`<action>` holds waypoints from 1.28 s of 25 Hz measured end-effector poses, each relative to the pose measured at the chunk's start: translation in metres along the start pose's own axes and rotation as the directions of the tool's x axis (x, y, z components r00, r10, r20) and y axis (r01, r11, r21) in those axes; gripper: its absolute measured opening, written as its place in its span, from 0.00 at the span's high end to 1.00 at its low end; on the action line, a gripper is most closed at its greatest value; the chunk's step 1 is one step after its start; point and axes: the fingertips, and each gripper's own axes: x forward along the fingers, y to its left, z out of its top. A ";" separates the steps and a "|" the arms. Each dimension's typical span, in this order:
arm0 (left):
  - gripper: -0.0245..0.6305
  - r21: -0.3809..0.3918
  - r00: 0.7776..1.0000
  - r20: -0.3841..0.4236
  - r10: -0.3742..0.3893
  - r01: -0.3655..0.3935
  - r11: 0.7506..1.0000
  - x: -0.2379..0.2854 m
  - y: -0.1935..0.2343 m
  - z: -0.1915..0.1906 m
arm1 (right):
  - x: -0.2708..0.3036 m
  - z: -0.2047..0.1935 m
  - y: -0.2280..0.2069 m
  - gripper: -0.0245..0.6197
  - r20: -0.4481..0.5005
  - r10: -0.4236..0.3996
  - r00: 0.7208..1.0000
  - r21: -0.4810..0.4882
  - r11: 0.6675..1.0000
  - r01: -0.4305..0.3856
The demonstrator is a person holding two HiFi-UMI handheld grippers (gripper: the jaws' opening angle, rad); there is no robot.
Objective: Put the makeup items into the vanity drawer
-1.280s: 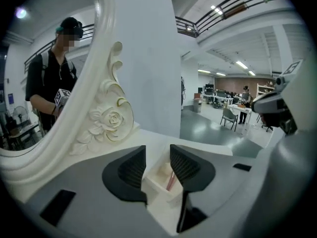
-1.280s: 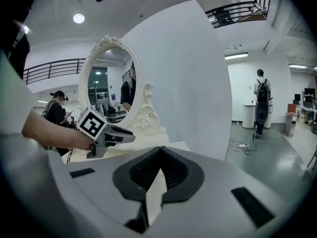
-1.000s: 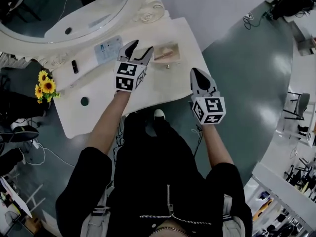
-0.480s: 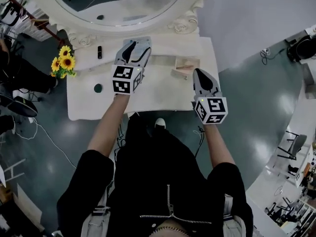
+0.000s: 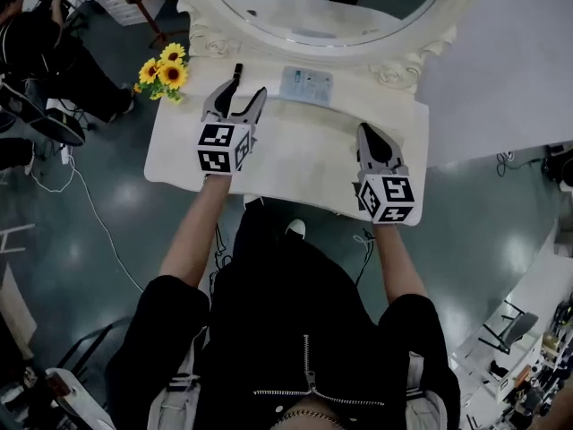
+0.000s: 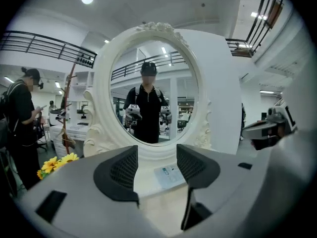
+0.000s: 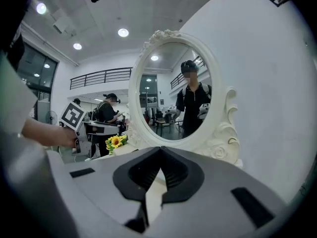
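Two handheld grippers hover above a white vanity table [image 5: 295,164] at the centre of the head view, under an ornate oval mirror [image 5: 327,12] that spans the top of the frame. The left gripper [image 5: 248,86], centre left, points toward the mirror with its jaws spread wide and nothing between them. Through that gap, the left gripper view looks onto a flat pale packet [image 5: 306,85] with small print. It lies at the back of the tabletop just below the mirror's carved frame, upper centre in the head view. A slim dark tube [image 5: 237,68], too small to identify further, lies at the back edge of the table just beyond the left gripper's tip; whether the two touch cannot be told. The right gripper [image 5: 365,131], centre right, is held over the table's right half, well apart from both items. Its jaws are drawn together to a thin slit and hold nothing. A bunch of sunflowers [image 5: 161,68] sits at the table's upper-left corner, near the dark tube. The mirror reflects the person in dark clothes with a gripper in each hand. The person's bare forearms [image 5: 192,231] reach up from the lower frame out of black sleeves. A bystander [image 6: 20,118] in black stands at the left edge of the left gripper view, on the glossy grey floor [image 5: 98,240].
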 end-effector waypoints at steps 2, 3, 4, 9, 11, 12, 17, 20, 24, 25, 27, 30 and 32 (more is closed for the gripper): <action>0.59 -0.015 0.999 0.002 0.035 -0.035 0.999 -0.012 0.019 -0.003 | 0.014 0.003 0.012 0.95 0.002 0.032 0.999 -0.005 0.999 -0.032; 0.59 -0.022 0.999 0.002 0.050 -0.050 0.998 -0.019 0.028 -0.005 | 0.020 0.005 0.017 0.95 0.004 0.045 0.999 -0.005 0.999 -0.045; 0.59 -0.028 0.998 0.002 0.066 -0.066 0.997 -0.025 0.037 -0.006 | 0.026 0.006 0.022 0.95 0.004 0.058 0.998 -0.004 0.998 -0.058; 0.58 -0.044 0.991 0.003 0.136 -0.135 0.990 -0.050 0.076 -0.009 | 0.050 0.012 0.050 0.95 -0.004 0.128 0.992 -0.027 0.991 -0.128; 0.58 -0.051 0.987 0.001 0.159 -0.158 0.986 -0.057 0.091 -0.010 | 0.056 0.014 0.058 0.95 -0.010 0.146 0.989 -0.034 0.989 -0.146; 0.58 -0.059 0.985 -0.002 0.171 -0.170 0.984 -0.061 0.098 -0.012 | 0.059 0.013 0.061 0.95 -0.014 0.154 0.988 -0.036 0.987 -0.154; 0.57 -0.075 0.978 -0.070 0.195 -0.201 0.977 -0.069 0.125 -0.042 | 0.071 0.000 0.072 0.95 -0.050 0.177 0.983 -0.027 0.983 -0.179; 0.56 -0.080 0.972 -0.126 0.196 -0.207 0.975 -0.068 0.135 -0.068 | 0.078 -0.010 0.076 0.95 -0.076 0.186 0.980 -0.016 0.982 -0.188; 0.56 -0.105 0.955 -0.225 0.191 -0.219 0.970 -0.066 0.142 -0.121 | 0.086 -0.030 0.084 0.95 -0.120 0.196 0.973 0.001 0.980 -0.198; 0.56 -0.122 0.949 -0.254 0.187 -0.223 0.967 -0.064 0.143 -0.136 | 0.088 -0.035 0.085 0.95 -0.129 0.197 0.972 0.006 0.980 -0.198; 0.56 -0.160 0.934 -0.312 0.175 -0.234 0.959 -0.060 0.145 -0.168 | 0.092 -0.043 0.088 0.95 -0.146 0.198 0.969 0.014 0.980 -0.198; 0.56 -0.197 0.911 -0.381 0.161 -0.249 0.948 -0.056 0.146 -0.205 | 0.096 -0.050 0.092 0.95 -0.163 0.198 0.967 0.022 0.980 -0.197; 0.56 -0.209 0.899 -0.413 0.147 -0.251 0.945 -0.053 0.144 -0.223 | 0.098 -0.053 0.094 0.95 -0.172 0.195 0.966 0.026 0.981 -0.193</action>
